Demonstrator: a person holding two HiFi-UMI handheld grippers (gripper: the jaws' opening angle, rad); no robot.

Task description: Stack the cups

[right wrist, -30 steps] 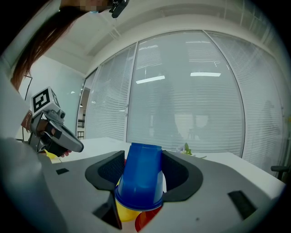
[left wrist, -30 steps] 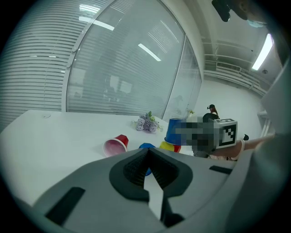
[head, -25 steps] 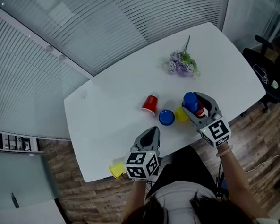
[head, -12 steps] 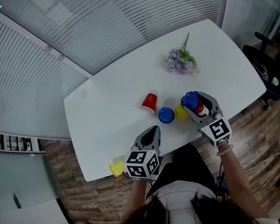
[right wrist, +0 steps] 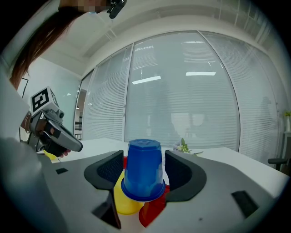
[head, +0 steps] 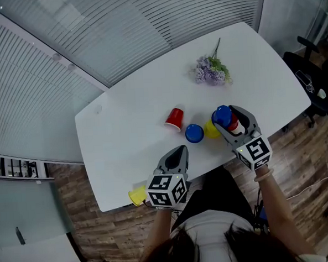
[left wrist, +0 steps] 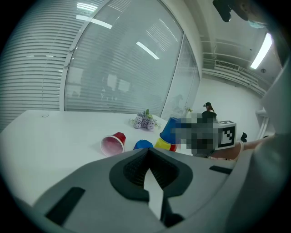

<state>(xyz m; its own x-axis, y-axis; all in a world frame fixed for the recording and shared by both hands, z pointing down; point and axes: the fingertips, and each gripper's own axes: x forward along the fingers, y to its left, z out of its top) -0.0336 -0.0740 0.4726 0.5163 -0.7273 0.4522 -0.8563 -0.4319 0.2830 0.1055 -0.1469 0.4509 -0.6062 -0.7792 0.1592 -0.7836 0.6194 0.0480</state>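
Right claw (head: 228, 119): just been opening, wide around inverted blue cup (right wrist: 143, 169), pads clear of it. Yellow cup (right wrist: 122, 200) at its 7 o'clock, red cup (right wrist: 152, 211) at 5. Left claw (left wrist: 148, 160): closed tight, empty, at 6 o'clock edge of desk (head: 130, 129).

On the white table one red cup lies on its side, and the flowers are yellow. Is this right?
Not quite: the flowers are purple, as the head view shows. The red cup does lie on its side on the white table.
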